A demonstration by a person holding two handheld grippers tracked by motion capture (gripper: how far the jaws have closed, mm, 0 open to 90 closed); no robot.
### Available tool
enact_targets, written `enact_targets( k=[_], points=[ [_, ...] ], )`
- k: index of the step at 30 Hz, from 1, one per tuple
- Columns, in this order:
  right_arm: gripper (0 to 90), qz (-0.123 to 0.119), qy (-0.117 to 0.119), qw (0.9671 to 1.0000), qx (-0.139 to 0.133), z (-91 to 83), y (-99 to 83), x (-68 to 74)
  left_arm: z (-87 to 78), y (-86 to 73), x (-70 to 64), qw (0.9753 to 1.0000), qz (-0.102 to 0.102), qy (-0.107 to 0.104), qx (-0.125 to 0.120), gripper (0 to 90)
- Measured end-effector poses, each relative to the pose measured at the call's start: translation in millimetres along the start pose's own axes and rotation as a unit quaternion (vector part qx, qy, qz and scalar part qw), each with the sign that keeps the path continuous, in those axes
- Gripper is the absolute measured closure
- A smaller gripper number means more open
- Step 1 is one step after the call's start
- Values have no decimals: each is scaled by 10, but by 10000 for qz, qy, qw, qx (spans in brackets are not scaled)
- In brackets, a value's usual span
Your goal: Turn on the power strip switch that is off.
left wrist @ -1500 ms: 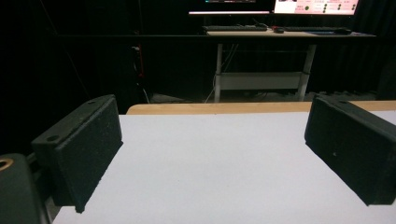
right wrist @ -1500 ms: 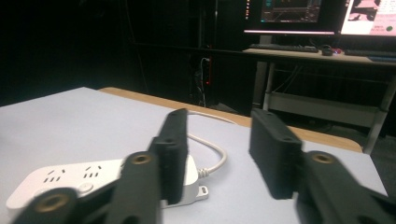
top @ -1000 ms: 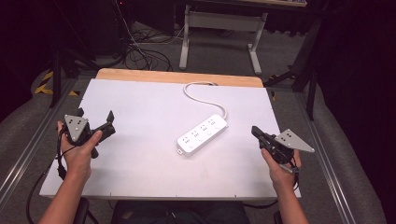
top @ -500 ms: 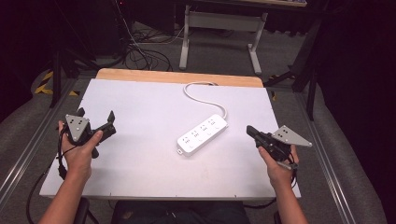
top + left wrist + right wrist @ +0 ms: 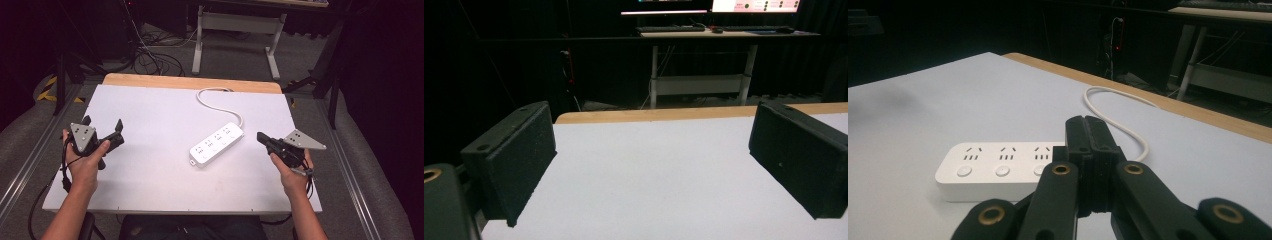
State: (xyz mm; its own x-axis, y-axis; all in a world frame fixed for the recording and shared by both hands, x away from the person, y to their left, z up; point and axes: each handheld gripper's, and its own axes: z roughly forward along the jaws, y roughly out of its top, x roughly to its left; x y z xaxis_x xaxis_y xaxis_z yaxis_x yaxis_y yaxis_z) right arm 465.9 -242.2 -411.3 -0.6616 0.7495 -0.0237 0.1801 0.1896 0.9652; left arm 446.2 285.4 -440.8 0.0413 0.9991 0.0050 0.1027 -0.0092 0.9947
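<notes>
A white power strip (image 5: 217, 144) lies slantwise near the middle of the white table top (image 5: 150, 110), and its white cable (image 5: 215, 96) loops toward the far edge. In the right gripper view the power strip (image 5: 993, 170) sits just beyond my right gripper (image 5: 1090, 125), whose jaws are pressed together with nothing between them. From above, that right gripper (image 5: 261, 138) hovers right of the strip and points at it. My left gripper (image 5: 103, 129) is held at the table's left side with its jaws wide apart. Bare table shows between the left gripper's (image 5: 651, 170) pads.
A wooden strip (image 5: 192, 83) runs along the table's far edge. Beyond it stand a desk frame (image 5: 235, 22) and floor cables (image 5: 150, 55). Metal rails (image 5: 25, 170) flank the table on both sides.
My right gripper has moved left, closer to the power strip. The left gripper and the strip have stayed where they were.
</notes>
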Motion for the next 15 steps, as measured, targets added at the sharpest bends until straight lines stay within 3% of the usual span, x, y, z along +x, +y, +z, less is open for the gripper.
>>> enact_targets(
  k=[15],
  points=[
    [900,-27,212,9997,142,243,20,63,-32,-12,19,10000,21,28,2,57]
  ],
)
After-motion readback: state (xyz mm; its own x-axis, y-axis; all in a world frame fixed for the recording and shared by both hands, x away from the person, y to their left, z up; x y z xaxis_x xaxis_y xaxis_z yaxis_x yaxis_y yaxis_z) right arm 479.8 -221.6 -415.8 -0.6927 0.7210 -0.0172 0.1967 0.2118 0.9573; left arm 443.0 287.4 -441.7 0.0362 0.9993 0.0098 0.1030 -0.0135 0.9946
